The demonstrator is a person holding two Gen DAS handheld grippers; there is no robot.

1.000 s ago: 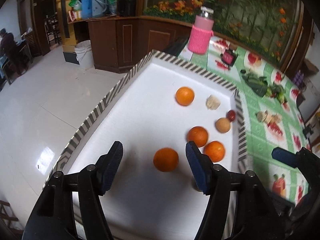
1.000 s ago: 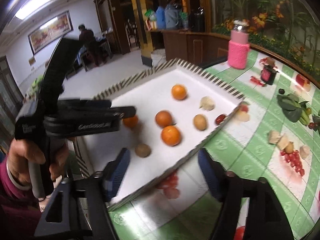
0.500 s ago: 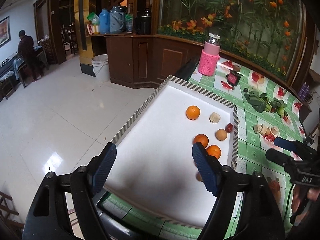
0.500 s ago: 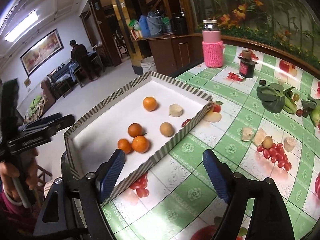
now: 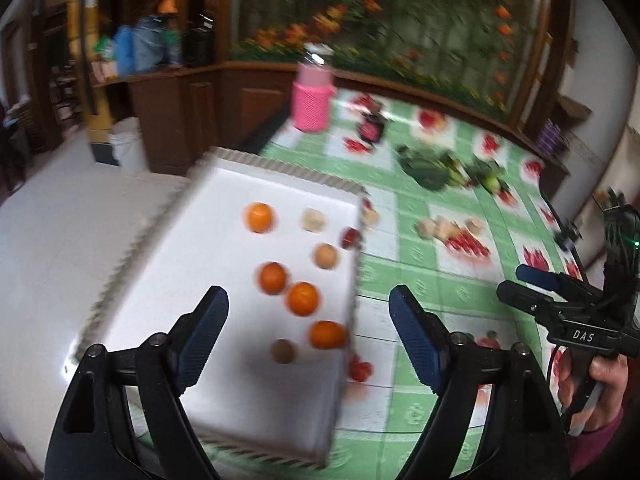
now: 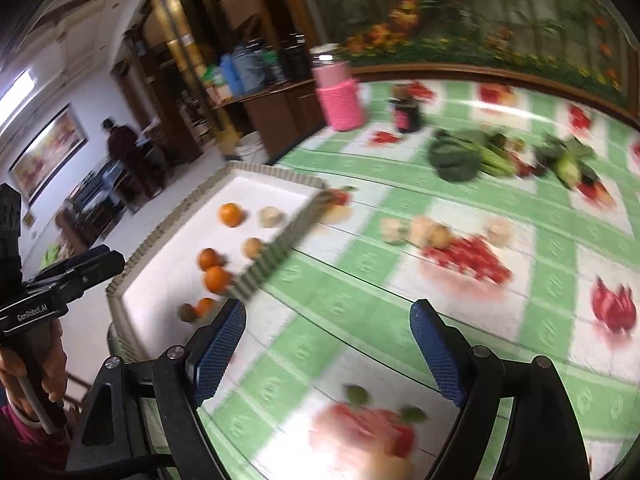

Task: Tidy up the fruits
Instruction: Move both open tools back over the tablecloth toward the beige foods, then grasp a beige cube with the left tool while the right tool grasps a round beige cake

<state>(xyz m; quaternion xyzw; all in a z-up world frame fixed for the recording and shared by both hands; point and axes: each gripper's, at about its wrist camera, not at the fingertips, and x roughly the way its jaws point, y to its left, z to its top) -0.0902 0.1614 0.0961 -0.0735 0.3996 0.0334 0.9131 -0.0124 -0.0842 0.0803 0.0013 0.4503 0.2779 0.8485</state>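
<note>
Because both pairs of tongs, left [image 5: 308, 336] and right [image 6: 328, 344], are spreading empty, the round orange fruits [image 5: 303, 298] in the white striped-rim tray [image 5: 160, 264] at the bench's left edge could roll if nudged.

Tray [image 5: 280, 170] wall beside oranges [image 5: 303, 298]

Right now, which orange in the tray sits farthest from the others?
The far orange, alone beside the pale fruit; the other three cluster along the tray's near right edge.
</note>
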